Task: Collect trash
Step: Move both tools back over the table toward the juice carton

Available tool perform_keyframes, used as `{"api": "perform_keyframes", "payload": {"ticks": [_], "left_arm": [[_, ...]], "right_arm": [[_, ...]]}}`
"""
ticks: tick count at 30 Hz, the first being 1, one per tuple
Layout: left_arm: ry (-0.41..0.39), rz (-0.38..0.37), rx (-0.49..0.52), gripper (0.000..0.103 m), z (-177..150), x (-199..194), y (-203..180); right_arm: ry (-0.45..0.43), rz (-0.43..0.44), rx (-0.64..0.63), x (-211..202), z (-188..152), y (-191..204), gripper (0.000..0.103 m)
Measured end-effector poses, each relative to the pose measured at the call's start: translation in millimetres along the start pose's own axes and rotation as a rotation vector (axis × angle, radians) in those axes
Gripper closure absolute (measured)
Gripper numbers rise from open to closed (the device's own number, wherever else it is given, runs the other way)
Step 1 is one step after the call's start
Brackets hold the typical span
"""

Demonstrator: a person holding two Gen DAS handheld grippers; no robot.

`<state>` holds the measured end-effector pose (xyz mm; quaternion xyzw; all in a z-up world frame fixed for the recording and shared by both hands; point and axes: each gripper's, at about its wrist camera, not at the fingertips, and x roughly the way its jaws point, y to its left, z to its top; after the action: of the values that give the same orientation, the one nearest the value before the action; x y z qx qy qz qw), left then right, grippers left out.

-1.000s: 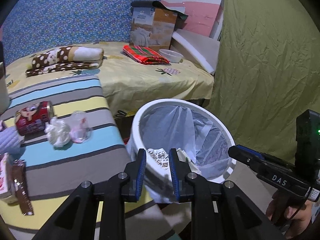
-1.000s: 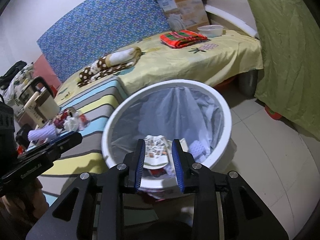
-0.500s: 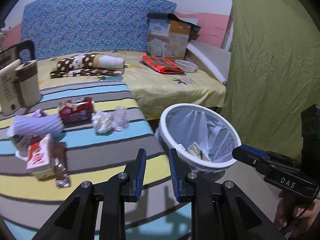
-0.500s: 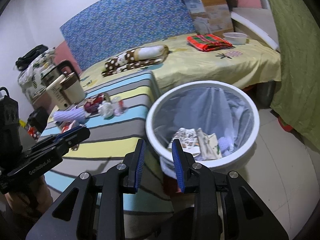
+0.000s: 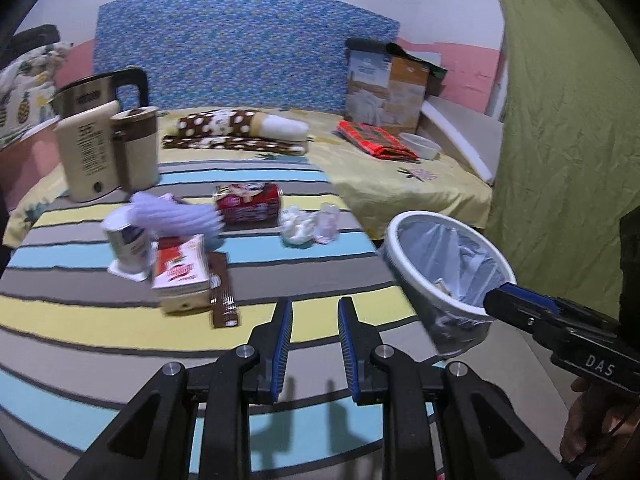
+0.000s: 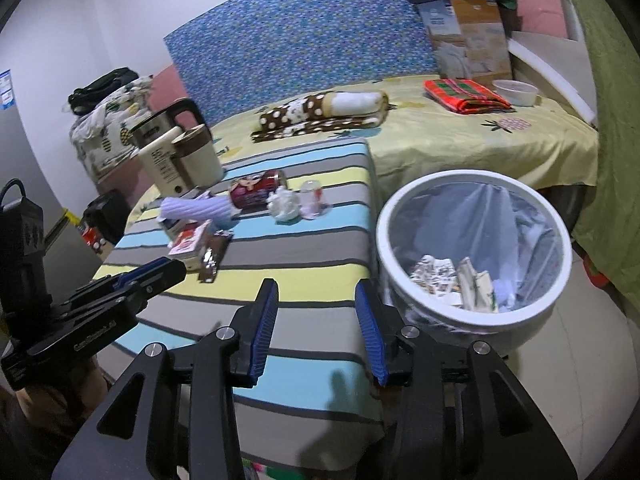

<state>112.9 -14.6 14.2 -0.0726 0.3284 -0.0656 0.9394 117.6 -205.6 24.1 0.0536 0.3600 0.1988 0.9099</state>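
Left hand-held gripper [image 5: 313,330] has its jaws pulled close together with nothing between them, hanging over the near edge of the striped worktop [image 5: 100,320]. Right hand-held gripper [image 6: 316,324] is opening, jaws already well apart and empty, over the same striped edge, with the white trash bin [image 6: 474,322] just beside its right finger. Each one also shows up in the other's camera, held by a hand at the frame edge.

Trash still on the worktop, all further away than the left hand-held gripper's tips:
- brown snack wrapper [image 5: 224,298], nearest, a bit left of the fingers
- red and white carton [image 5: 180,276], touching the wrapper's left side
- white cup [image 5: 128,248], tipped over, behind the carton
- lilac ribbed bottle [image 5: 176,216], lying on its side, blurry
- red can [image 5: 248,204], on its side, further back, near the middle
- crumpled tissue [image 5: 296,228] and a clear plastic cup [image 5: 328,222], side by side, right of the can

Bin sits off the worktop's right edge on the floor, lined with a clear bag, and already has some paper scraps [image 6: 436,276] and packaging at the bottom. From the right wrist view the leftover trash is all up and to the left, well apart from the fingers.

Behind everything there's a beige kettle [image 5: 104,152] at the back left of the worktop.
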Motion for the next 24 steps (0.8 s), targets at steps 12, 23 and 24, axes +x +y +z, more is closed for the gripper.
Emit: {"api": "perform_keyframes", "payload": {"ticks": [12,23,24], "left_arm": [[-0.008,0.073,-0.054,0.078,-7.4,-12.8,30.0],[-0.019,0.125,-0.101,0.068,-3.1,-9.6,61.9],[-0.017,0.127,-0.104,0.064,-2.5,-8.3,64.3]], "right_arm": [[0.01,0.042,-0.033,8.1,-5.5,22.1,0.06],[0.021,0.063,-0.032,21.7,-3.6,31.3,0.059],[0.025,0.067,-0.035,24.4,-3.0,33.6,0.059]]}}
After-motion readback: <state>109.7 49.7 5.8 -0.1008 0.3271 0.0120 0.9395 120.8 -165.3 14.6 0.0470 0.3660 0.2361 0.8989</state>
